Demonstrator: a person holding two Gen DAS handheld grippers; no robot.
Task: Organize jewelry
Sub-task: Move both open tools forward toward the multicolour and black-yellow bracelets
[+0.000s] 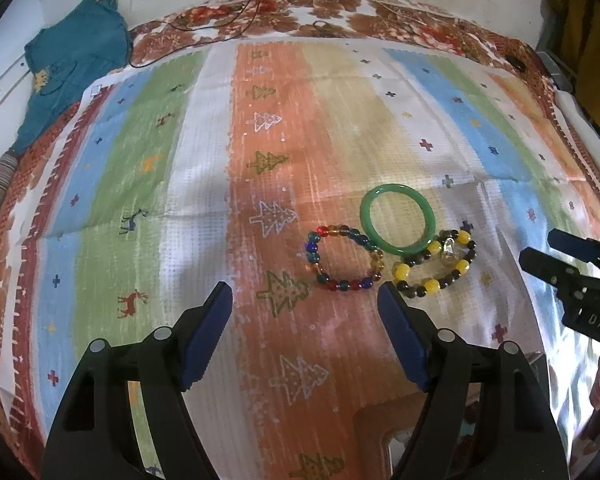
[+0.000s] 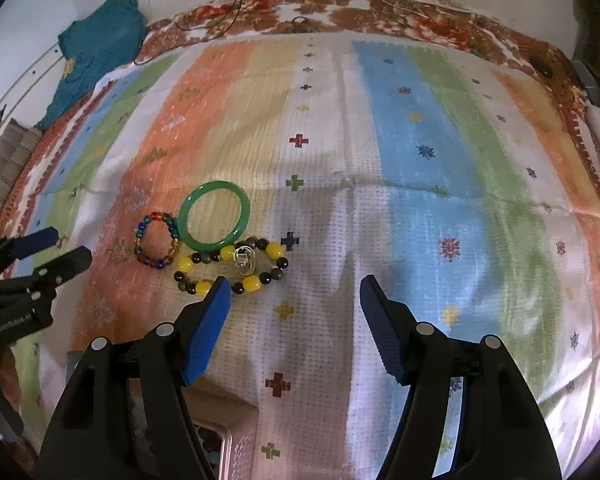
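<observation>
- Left gripper (image 1: pixel 305 294): jaws wide apart, nothing between them, hovering over the striped cloth (image 1: pixel 204 168) just short of the jewelry.
- Right gripper (image 2: pixel 294 290): jaws wide apart, empty, its left finger just beside the yellow-and-dark bead bracelet (image 2: pixel 230 266).
- Green bangle (image 1: pixel 397 218) lies flat, its rim overlapping the multicolor bead bracelet (image 1: pixel 342 258) and the yellow-and-dark one.
- Silver charm (image 2: pixel 245 261) sits on the yellow-and-dark bracelet.
- Teal garment (image 1: pixel 74 60) at far left corner, well apart.
- Pinkish box (image 2: pixel 224 436) partly visible under the right gripper.
</observation>
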